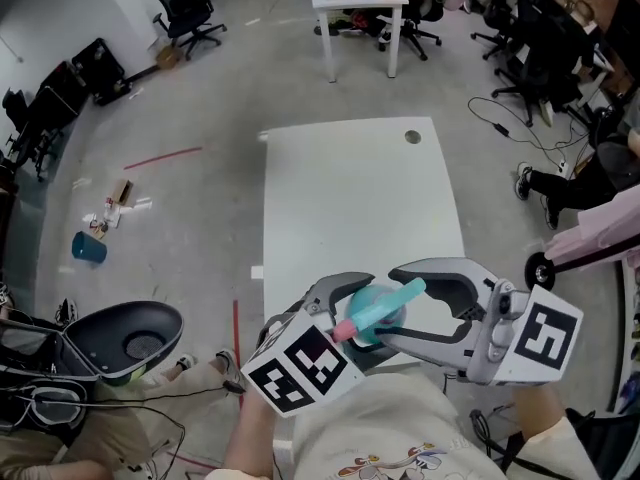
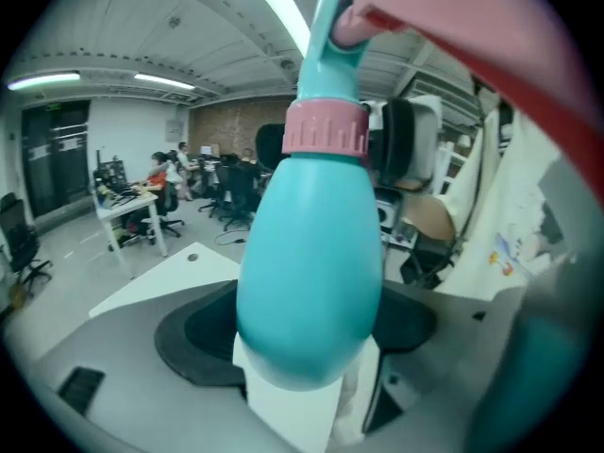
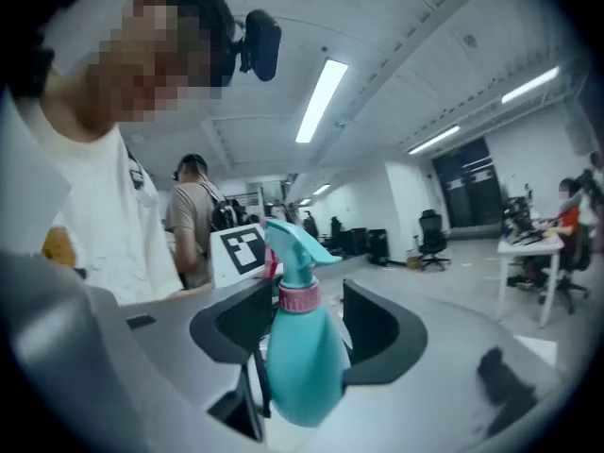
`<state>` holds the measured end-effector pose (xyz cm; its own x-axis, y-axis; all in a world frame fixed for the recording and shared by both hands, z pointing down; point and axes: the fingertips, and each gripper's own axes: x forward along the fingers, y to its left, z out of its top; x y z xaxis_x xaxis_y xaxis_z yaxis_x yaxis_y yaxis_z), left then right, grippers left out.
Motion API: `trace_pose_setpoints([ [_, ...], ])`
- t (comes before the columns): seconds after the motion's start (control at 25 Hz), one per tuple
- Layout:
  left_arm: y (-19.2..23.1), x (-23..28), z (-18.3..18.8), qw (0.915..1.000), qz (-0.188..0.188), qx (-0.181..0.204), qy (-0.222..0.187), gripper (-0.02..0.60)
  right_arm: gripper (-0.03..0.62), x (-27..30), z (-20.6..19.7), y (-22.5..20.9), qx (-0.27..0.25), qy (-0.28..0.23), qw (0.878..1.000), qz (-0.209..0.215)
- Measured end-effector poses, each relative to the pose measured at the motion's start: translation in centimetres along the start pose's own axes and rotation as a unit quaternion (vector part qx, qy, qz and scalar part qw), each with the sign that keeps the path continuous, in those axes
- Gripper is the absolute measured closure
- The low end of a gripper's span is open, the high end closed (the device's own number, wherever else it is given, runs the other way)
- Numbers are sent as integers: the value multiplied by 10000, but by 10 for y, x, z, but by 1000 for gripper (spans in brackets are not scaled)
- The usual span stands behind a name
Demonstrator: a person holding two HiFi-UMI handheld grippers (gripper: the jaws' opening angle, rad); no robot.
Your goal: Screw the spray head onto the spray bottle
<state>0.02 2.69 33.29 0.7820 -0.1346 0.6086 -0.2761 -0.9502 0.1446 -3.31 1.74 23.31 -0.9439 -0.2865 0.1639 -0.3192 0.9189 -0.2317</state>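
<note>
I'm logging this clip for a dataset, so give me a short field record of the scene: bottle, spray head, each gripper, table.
spray bottle: teal, held in the air over the table's near end
spray head: teal, on the neck above a pink collar; tightness not visible
left gripper: jaws pressed on the bottle's body
right gripper: jaws apart either side of the body, not clamping
table: white

The left hand-held gripper (image 1: 352,306) and right hand-held gripper (image 1: 395,308) are light grey plastic, their curved jaws lined inside with black pads. Each carries a white cube with black square markers: left cube (image 1: 300,368), right cube (image 1: 545,336). The person wears a cream shirt (image 1: 385,433) with a small colourful print.
</note>
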Motion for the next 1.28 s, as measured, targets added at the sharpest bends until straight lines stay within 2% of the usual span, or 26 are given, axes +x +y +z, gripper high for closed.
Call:
trace_pose_setpoints([
  [0.12,-29,-19,-16,9934,-1017,513,163,178,361,-6,7,23,-106,-137,9909,1337],
  [0.28,-50,-28,-25,9803,-1640,975,509,178,361,-11,13,54,-625,76,9641,2581],
  [0.44,-68,-22,-14,9689,-2100,1200,531,178,361,-13,15,64,-914,136,9492,3008],
  [0.52,-72,-22,-7,9676,-2171,1203,461,178,362,-15,12,69,-991,245,9436,3148],
  [0.56,-72,-22,-5,9684,-2161,1179,411,178,366,-15,10,70,-1016,306,9424,3173],
  [0.6,-70,-22,-3,9696,-2127,1152,365,178,430,-16,8,69,-1023,332,9426,3162],
  [0.64,-69,-22,-2,9709,-2088,1128,322,178,445,-16,7,68,-1013,307,9438,3130],
  [0.84,-65,-21,1,9742,-1979,1067,190,178,454,-16,10,64,-868,7,9506,2981],
  [1.04,-56,-18,2,9839,-1563,856,124,178,461,-13,14,57,-724,-176,9626,2606],
  [1.12,-47,-16,2,9893,-1282,696,87,178,461,-10,15,50,-727,-221,9701,2304],
  [1.28,-17,-13,5,9986,-220,400,266,178,462,-4,19,31,-888,-222,9865,1359],
])
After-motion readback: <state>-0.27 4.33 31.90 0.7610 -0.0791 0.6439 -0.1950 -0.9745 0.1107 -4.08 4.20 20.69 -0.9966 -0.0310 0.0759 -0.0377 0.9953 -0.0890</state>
